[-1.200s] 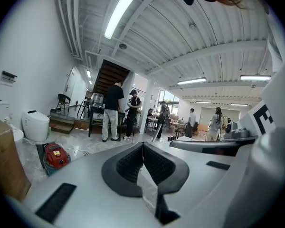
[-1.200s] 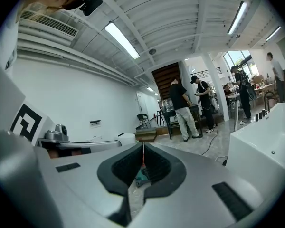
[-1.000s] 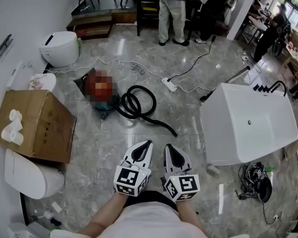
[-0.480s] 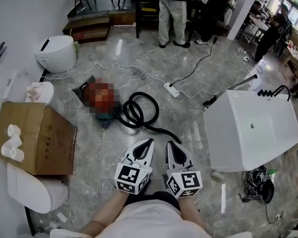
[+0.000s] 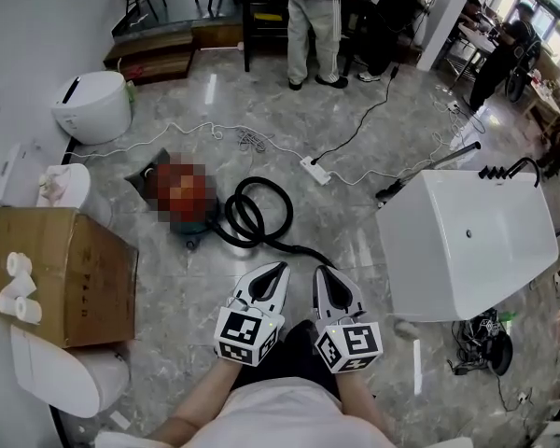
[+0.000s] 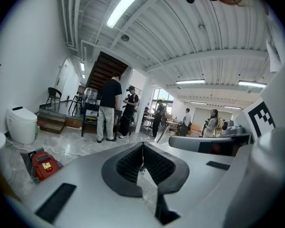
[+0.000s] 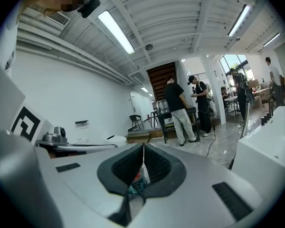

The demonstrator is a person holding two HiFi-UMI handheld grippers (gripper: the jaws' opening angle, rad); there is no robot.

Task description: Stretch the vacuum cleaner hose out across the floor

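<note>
A black vacuum hose (image 5: 238,220) lies coiled on the marble floor beside the red vacuum cleaner (image 5: 182,202). Its loose end (image 5: 310,251) trails toward me. My left gripper (image 5: 278,272) and right gripper (image 5: 319,276) are held side by side just short of that end, both shut with nothing between the jaws. In the left gripper view the shut left gripper (image 6: 143,146) points across the room, with the red cleaner (image 6: 43,164) low at the left. Below the shut right gripper (image 7: 143,148), part of the cleaner (image 7: 138,177) shows between the jaw bases.
A cardboard box (image 5: 61,273) and two white toilets (image 5: 91,105) (image 5: 70,381) stand at the left. A white bathtub (image 5: 467,241) stands at the right, with cables (image 5: 481,339) below it. A power strip (image 5: 315,169) and cords cross the floor. People (image 5: 313,17) stand at the back.
The view has shifted forward, so the cleaner and hose sit slightly nearer my grippers. Both grippers stay shut and side by side.
</note>
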